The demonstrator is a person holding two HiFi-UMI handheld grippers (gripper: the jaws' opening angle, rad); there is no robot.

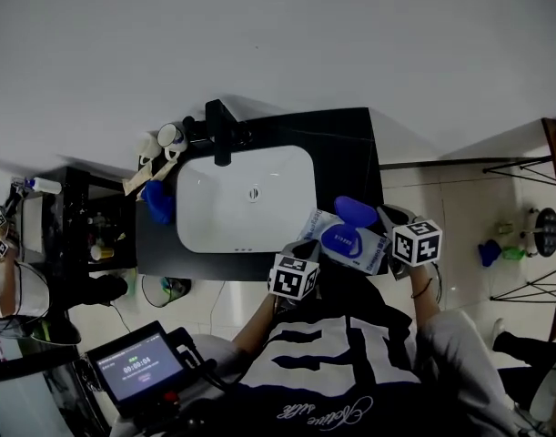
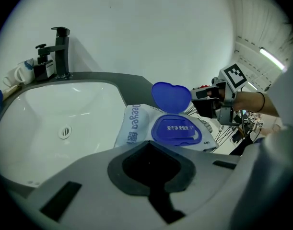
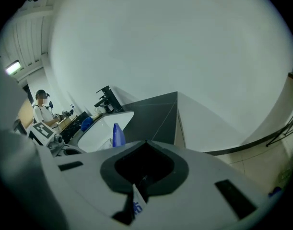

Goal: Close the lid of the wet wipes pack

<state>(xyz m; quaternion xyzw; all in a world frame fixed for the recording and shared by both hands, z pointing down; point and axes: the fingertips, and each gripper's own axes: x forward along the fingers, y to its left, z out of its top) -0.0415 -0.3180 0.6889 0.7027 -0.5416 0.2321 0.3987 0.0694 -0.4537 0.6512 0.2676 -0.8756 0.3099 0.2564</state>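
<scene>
**Wipes pack held above the near edge of the counter, lid up**

We see the wet wipes pack (image 1: 348, 247) in the air over the near right part of the black counter (image 1: 346, 148), just right of the white sink (image 1: 246, 198). Its blue lid (image 1: 355, 210) stands open, hinged up on the far side. The blue oval frame beneath it faces upward.

The right gripper (image 1: 387, 226) meets the pack from the right. In the right gripper view a thin strip of the white wrapper with blue print sits in the slot between its jaws, so they are pinching the pack's edge.

The left gripper (image 1: 303, 251) is at the pack's near left end. In the left gripper view its jaws are drawn together, with only a narrow dark slot between them. We can make out nothing in that slot. The pack lies flat just beyond, and its near edge is hidden behind the gripper's grey body.

A black faucet (image 1: 221, 130) stands at the far rim of the sink, and white cups (image 1: 171, 135) stand to its left.
</scene>
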